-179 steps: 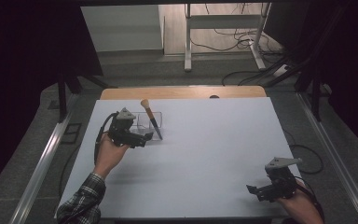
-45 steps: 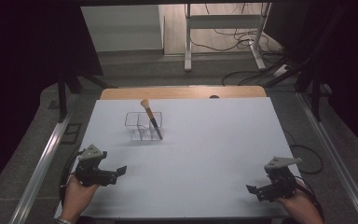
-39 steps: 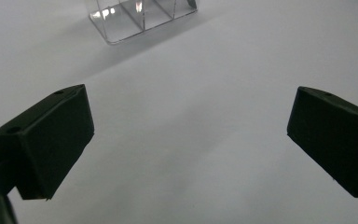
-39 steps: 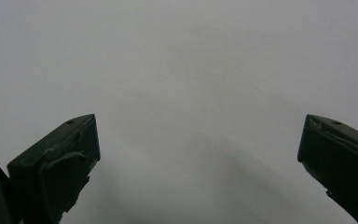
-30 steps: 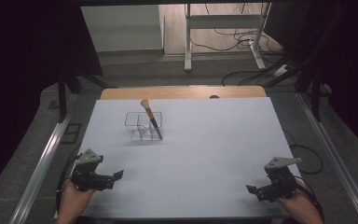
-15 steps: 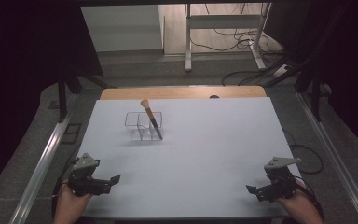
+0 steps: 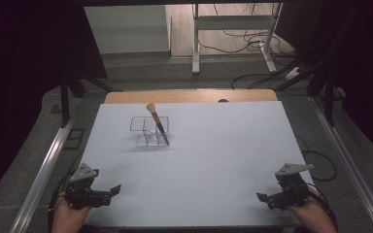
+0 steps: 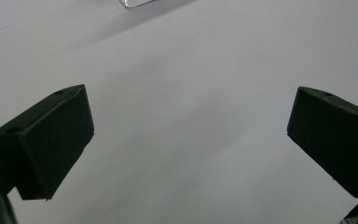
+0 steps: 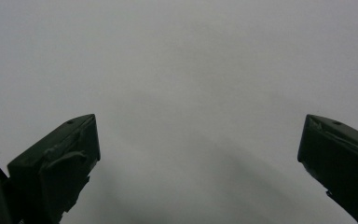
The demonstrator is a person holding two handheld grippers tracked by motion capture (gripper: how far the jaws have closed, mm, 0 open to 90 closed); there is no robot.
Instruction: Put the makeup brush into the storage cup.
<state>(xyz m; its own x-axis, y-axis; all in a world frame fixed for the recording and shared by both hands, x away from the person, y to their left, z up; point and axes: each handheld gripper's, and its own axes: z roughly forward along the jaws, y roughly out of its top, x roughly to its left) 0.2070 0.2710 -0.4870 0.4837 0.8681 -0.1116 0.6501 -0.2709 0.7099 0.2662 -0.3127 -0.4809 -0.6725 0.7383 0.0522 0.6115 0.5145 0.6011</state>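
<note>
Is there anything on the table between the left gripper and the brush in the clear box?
Nothing visible. The left gripper, jaws open, sits at the table's near left corner; bare white table stretches from it to the clear box, where the brush leans.

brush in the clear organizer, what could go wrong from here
1. The brush leans at a slant in the clear organizer, bristle end well above the rim, so a knock could tip it out or drag the light organizer along.
2. Both grippers sit at the table's near edge, the left gripper and right gripper with jaws open and empty, so a hasty reach back could sweep the brush handle.
</note>
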